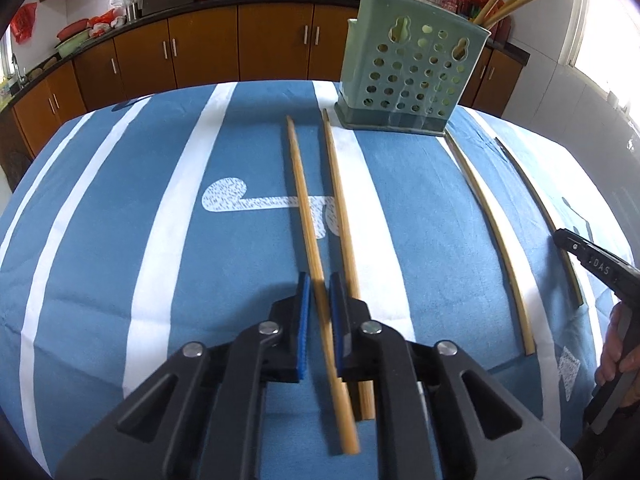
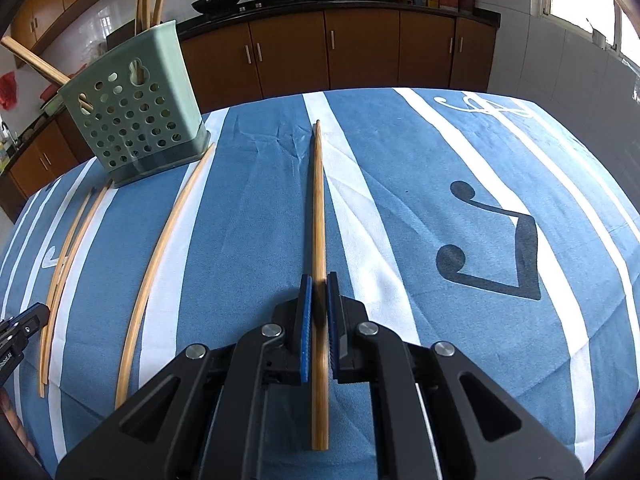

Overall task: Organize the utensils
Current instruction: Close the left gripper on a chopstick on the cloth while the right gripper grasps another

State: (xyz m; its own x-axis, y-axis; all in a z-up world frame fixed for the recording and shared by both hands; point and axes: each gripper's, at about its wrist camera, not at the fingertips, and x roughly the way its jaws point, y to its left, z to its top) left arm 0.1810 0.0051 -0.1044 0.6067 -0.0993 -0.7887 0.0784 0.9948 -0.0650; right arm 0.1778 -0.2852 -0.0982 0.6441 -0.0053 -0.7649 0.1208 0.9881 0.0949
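Left wrist view: left claw (image 1: 319, 312) clamps one chopstick (image 1: 308, 216); right claw (image 2: 319, 312) clamps another (image 2: 318, 200). Holder (image 1: 408, 68) already has some; two lie loose on the counter (image 1: 120, 220).

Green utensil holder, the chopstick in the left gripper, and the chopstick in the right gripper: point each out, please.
Green utensil holder (image 1: 404, 76), left wrist view, on its perforated front wall.
Chopstick in the left gripper (image 1: 302, 196), left wrist view, on the mid shaft.
Chopstick in the right gripper (image 2: 318, 200), right wrist view, on the mid shaft.
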